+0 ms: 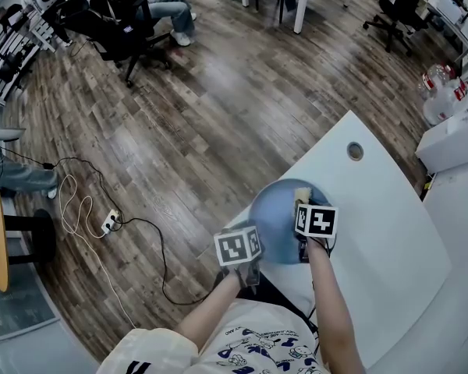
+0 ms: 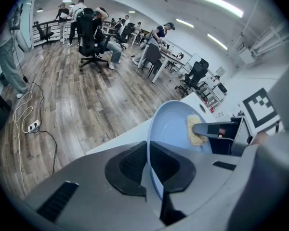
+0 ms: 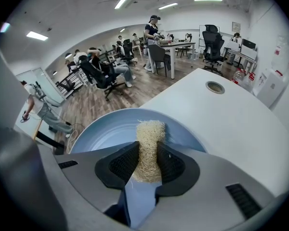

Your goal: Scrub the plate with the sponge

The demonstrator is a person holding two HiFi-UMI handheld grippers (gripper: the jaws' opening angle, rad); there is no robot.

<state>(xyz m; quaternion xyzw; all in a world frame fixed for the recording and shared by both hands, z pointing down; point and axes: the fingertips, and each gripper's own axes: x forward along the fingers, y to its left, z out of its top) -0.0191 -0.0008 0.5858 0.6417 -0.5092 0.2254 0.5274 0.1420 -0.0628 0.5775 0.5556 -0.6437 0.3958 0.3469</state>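
Left gripper (image 2: pixel 148 170): clenched, with both pads bearing on the rim of the blue plate (image 2: pixel 172 126), which passes edge-on between them. Right gripper (image 3: pixel 147 165): jaws partly apart and grasping the sponge (image 3: pixel 150 137), a pale fibrous pad pinched at its lower half. Its upper half projects past the fingertips and lies against the plate's inner face. The plate extends ahead of both grippers, with the left gripper at its near rim and the right gripper over its hollow. The left gripper view alone shows the other tool from the side: one dark jaw of the right gripper reaches across the plate's far half with the sponge just beneath it. The right gripper view alone shows the sponge's fibres squeezed between the ribbed pads, with the white table (image 3: pixel 221 121) spreading beyond the plate. The head view alone shows two marker cubes (image 1: pixel 238 246), two forearms (image 1: pixel 331 302), the plate near the table's corner beside the wooden floor (image 1: pixel 179 131), and a round grommet hole (image 1: pixel 355 151) in the table well beyond the right gripper. Whether the plate rests on the table cannot be told. Count: two grippers, one plate, one sponge, one table.
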